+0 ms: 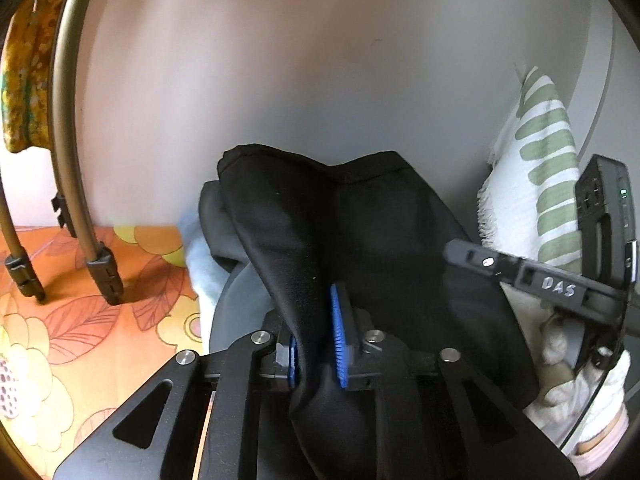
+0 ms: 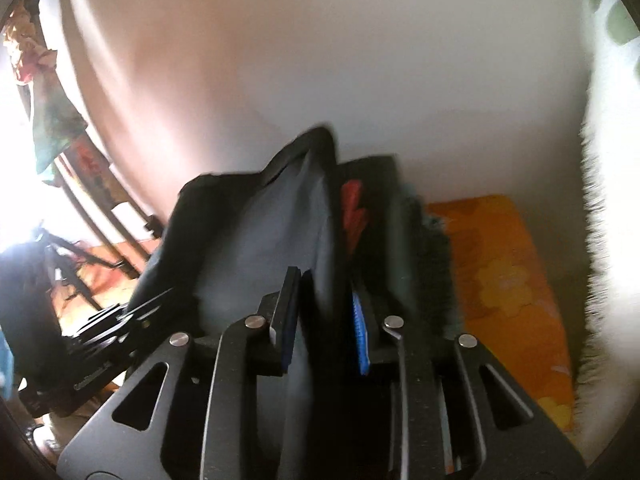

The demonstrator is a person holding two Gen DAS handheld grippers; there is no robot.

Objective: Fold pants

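Note:
The black pants hang bunched in front of a pale wall. One fold runs between the blue pads of my left gripper. Its jaws stand slightly apart, and the right pad's ribbed face shows beside the cloth. In the right wrist view the pants, with a red mark on them, pass between the pads of my right gripper. A small gap shows at each side there too. The right gripper's finger reaches into the pants from the right, held by a white-gloved hand.
An orange flowered bedsheet lies below and shows again as the sheet at the right. A white fringed towel with green stripes leans at the right. Curved metal rack tubes stand at the left. A light blue cloth lies beside the pants.

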